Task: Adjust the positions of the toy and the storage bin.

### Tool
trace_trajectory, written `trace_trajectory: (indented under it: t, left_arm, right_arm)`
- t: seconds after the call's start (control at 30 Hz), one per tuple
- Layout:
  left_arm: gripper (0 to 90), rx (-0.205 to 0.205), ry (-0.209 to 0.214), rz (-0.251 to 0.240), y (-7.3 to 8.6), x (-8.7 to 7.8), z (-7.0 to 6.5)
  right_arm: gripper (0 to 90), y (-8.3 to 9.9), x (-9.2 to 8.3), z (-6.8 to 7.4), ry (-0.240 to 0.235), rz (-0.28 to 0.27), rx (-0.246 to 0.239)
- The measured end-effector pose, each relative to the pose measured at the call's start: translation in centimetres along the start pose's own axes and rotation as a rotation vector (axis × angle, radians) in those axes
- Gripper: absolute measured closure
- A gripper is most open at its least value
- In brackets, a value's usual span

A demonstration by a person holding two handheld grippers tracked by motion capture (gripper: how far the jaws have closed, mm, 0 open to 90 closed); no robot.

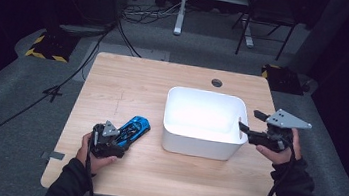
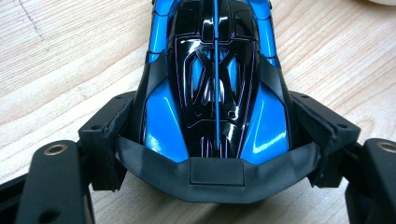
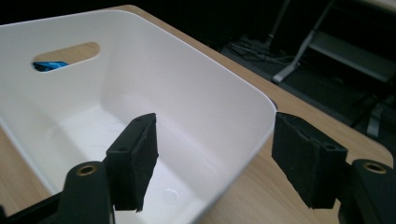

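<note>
A blue and black toy car (image 1: 134, 128) lies on the wooden table (image 1: 129, 82) at the front left. My left gripper (image 1: 113, 140) is shut on its rear end; in the left gripper view both pads press the flanks of the car (image 2: 215, 79) inside my left gripper (image 2: 215, 128). A white plastic bin (image 1: 197, 146) stands right of centre and looks empty. At the bin's right wall my right gripper (image 1: 249, 120) is open. In the right gripper view my right gripper (image 3: 219, 156) straddles the bin's rim (image 3: 261, 107), one jaw inside, one outside, not touching it.
A round cable hole (image 1: 216, 82) sits in the table behind the bin. Through the bin's handle slot (image 3: 65, 53) a bit of the blue car shows. Beyond the table are cables on the floor (image 1: 142, 13), a chair (image 1: 268, 14) and a desk leg (image 1: 181, 8).
</note>
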State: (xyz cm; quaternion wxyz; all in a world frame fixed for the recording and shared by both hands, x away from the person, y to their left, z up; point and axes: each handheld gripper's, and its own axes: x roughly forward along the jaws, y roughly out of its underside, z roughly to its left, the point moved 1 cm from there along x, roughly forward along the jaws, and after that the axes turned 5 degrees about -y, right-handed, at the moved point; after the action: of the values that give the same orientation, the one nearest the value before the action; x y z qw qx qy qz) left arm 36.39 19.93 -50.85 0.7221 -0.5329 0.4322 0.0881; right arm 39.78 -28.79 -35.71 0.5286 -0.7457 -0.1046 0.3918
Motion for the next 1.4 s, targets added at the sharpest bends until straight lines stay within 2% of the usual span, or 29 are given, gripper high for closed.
trace_trajectory:
  t: [0.07, 0.2, 0.37, 0.43, 0.53, 0.63, 0.83, 0.87, 0.97, 1.1, 1.17, 1.4]
  left_arm:
    - [23.8, 0.001, 0.0, 0.0, 0.0, 0.0, 0.0]
    - [23.8, -0.001, 0.0, -0.001, 0.0, 0.0, 0.0]
    - [23.9, -0.005, 0.005, 0.0, 0.0, 0.0, 0.0]
    - [23.9, -0.004, 0.004, -0.001, 0.0, 0.0, 0.0]
    - [23.8, -0.006, 0.006, -0.002, 0.0, 0.0, 0.0]
    - [23.9, -0.007, 0.01, -0.002, 0.0, 0.1, 0.0]
    - [23.9, -0.007, 0.01, -0.002, 0.0, 0.1, 0.0]
    - [23.8, -0.007, 0.009, -0.002, 0.0, 0.1, 0.0]
    - [23.9, -0.004, 0.002, -0.003, 0.0, 0.0, 0.0]
    - [23.8, 0.0, 0.003, 0.001, 0.0, 0.0, 0.0]
    - [23.8, -0.004, 0.002, -0.001, 0.0, 0.0, 0.0]
    - [23.8, -0.008, 0.01, -0.002, 0.0, 0.1, 0.0]
  right_arm:
    - [31.8, 0.8, 0.4, -0.9, -0.007, 0.024, 0.062]
    - [32.1, 2.1, 1.3, -1.6, -0.052, 0.066, 0.11]
    - [35.0, 2.8, 3.0, -0.9, -0.079, 0.118, 0.131]
    - [34.1, 2.8, 3.3, -0.7, -0.087, 0.118, 0.129]
    - [31.8, 2.8, 4.1, 0.0, -0.044, 0.139, 0.126]
    - [32.4, 2.6, 4.7, 0.4, -0.053, 0.127, 0.15]
    - [31.9, 1.7, 6.1, 1.8, -0.061, 0.123, 0.159]
    - [31.5, 1.5, 6.5, 2.2, -0.075, 0.122, 0.16]
    - [31.6, 1.3, 6.9, 2.4, -0.083, 0.119, 0.164]
    - [31.7, 1.3, 6.9, 2.5, -0.079, 0.119, 0.164]
    - [31.5, 1.3, 6.7, 2.4, -0.076, 0.119, 0.148]
    - [30.3, 1.2, 4.2, 1.7, -0.074, 0.059, 0.139]
